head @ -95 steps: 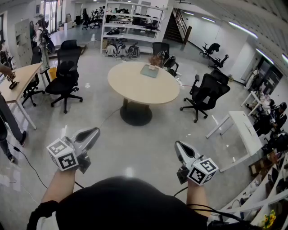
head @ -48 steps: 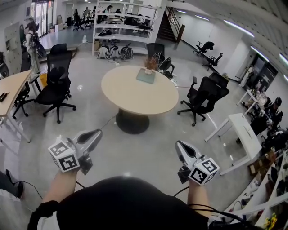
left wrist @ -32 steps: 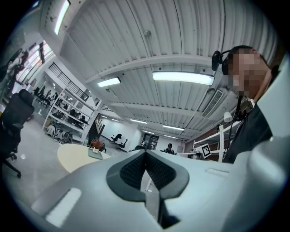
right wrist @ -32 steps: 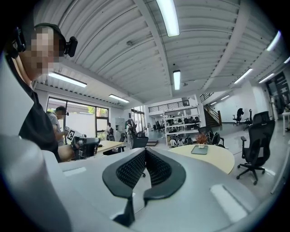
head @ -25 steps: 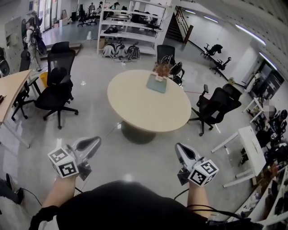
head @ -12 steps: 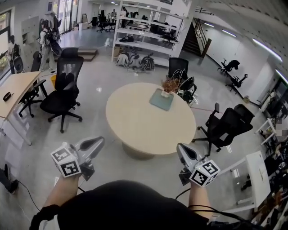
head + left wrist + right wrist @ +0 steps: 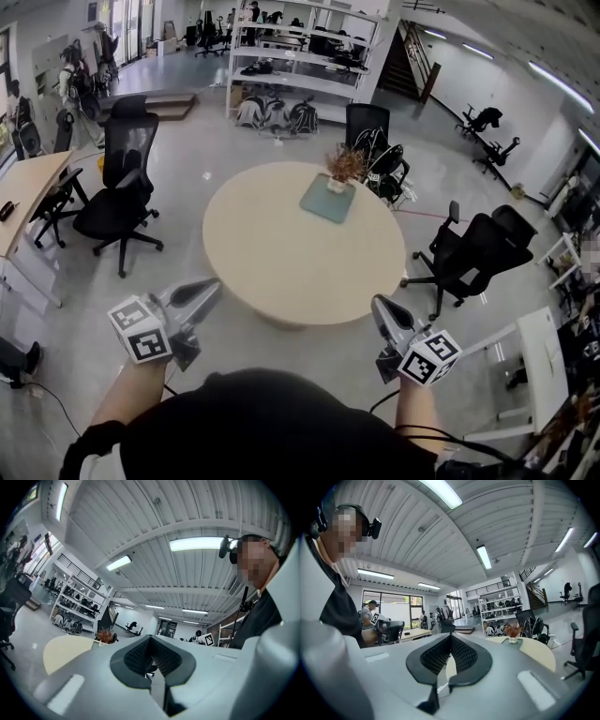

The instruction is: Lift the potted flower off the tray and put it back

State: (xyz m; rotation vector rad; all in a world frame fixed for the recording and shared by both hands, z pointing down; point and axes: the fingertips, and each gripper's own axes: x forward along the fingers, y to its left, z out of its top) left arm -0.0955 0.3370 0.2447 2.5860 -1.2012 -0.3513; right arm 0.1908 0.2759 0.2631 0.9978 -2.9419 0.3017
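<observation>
Jaws on both tools are pressed together with nothing between them: in the left gripper view the ribbed pads of your left gripper (image 7: 151, 654) meet along their centre line, and the right gripper view shows the same for your right gripper (image 7: 450, 654). In the head view you hold the left gripper (image 7: 210, 290) and the right gripper (image 7: 381, 306) low in front of your body, well apart from each other. Both point roughly level toward the round table (image 7: 281, 253), and neither touches it. The potted flower (image 7: 343, 168) is at the far side of that table, well away from both tools. It stands upright, its long axis vertical, with a small white pot at the bottom and a bushy tuft of brownish-red dried blooms fanning upward and outward. The pot sits at the far edge of the tray (image 7: 326, 200), a flat grey-green square that lies with one corner toward you. From the left gripper the flower (image 7: 107, 635) shows left of the jaws, beyond the pale table edge (image 7: 63, 649). From the right gripper it (image 7: 513, 632) shows right of the jaws, upright on the tabletop (image 7: 536, 652). A black office chair (image 7: 120, 187) stands left of the table, and white shelves (image 7: 300, 56) line the back of the room.
</observation>
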